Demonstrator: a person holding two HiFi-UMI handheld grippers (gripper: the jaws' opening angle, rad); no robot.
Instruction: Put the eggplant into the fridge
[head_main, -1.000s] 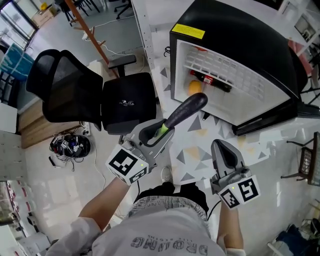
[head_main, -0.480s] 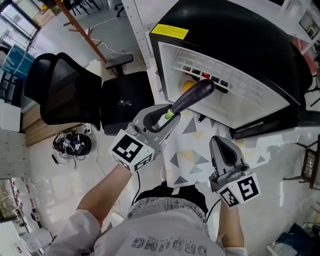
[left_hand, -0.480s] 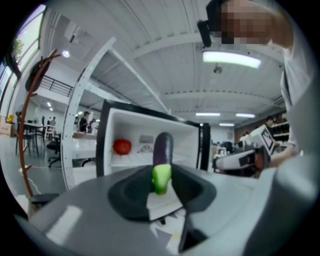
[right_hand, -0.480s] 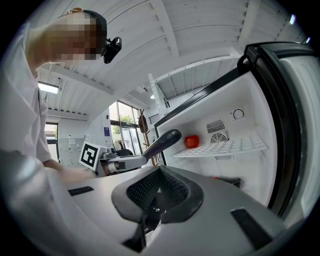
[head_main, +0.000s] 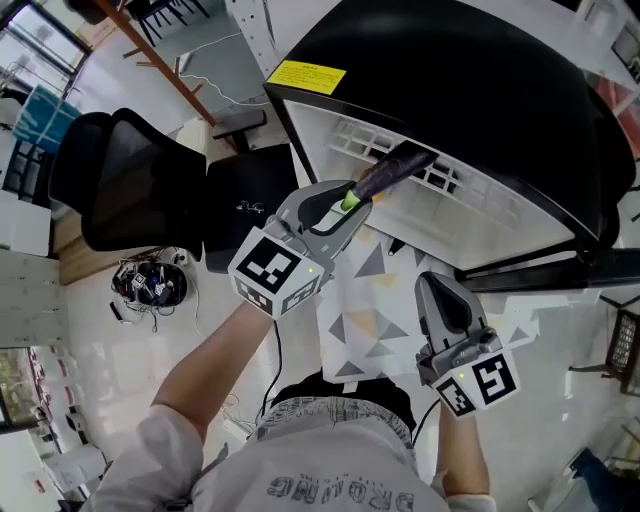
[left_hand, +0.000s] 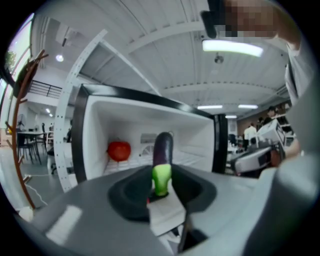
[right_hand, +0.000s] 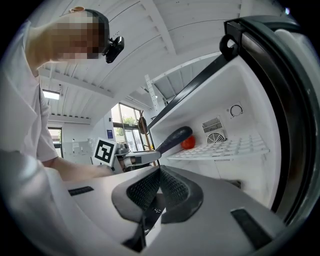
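A person stands at the open front of a black mini fridge with two handheld grippers, each carrying one cube with square markers. The left gripper is clamped on the single eggplant, its jaws pinching the bright green stem end. The dark purple body points away from the jaws, and its far end reaches past the fridge's front edge, just above the one white wire shelf seen inside.

From the left gripper view, the eggplant stands straight out between the jaws of the left gripper, in line with the fridge's white interior. One red round fruit lies at the back of the fridge on the shelf, clear of the eggplant.

The right gripper hangs outside the fridge, in front of its lower edge, over a tabletop printed with grey and tan triangles. Its jaws are pressed together with nothing between them, as the right gripper view shows. That view also takes in the eggplant, the red fruit and one round vent in the fridge's back wall.

One yellow label sits on the fridge's top front corner. One black office chair stands on the floor to the fridge's left.
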